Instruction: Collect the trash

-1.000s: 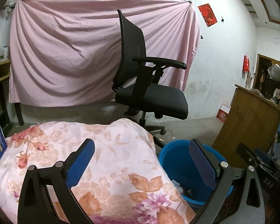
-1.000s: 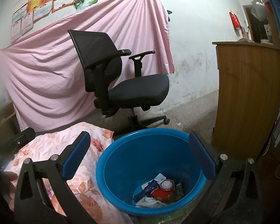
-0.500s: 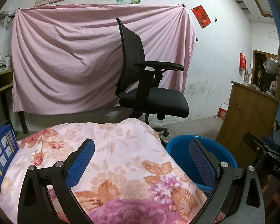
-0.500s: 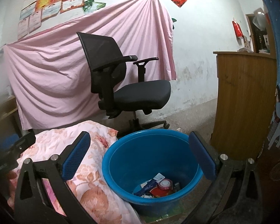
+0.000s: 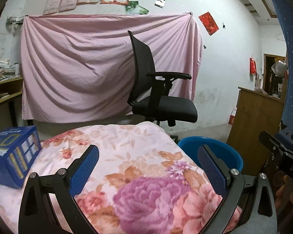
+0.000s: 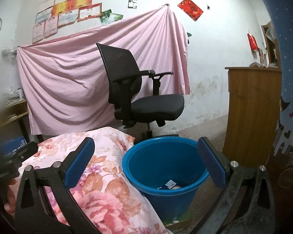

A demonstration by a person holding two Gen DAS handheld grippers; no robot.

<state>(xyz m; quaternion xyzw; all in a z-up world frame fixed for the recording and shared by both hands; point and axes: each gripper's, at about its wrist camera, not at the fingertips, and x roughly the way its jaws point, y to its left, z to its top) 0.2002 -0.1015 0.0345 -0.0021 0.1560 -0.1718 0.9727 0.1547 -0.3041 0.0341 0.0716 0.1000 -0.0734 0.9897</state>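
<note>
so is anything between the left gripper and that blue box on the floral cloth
Nothing visible. The left gripper is open and empty over the floral cloth, and the blue box sits on it off to the gripper's left, with only bare cloth between them.

left tool spread wide, right tool likewise

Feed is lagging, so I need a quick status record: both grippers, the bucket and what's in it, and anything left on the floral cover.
left gripper: open, empty, over the floral cover
right gripper: open, empty, facing the bucket
bucket: blue, upright on the floor, right beside the cover's edge
bucket contents: a few bits of trash at the bottom, mostly hidden by the rim
box: blue, lying on the cover at its left side, untouched
chair: black office chair behind the bucket
other trash on cover: none visible
</note>
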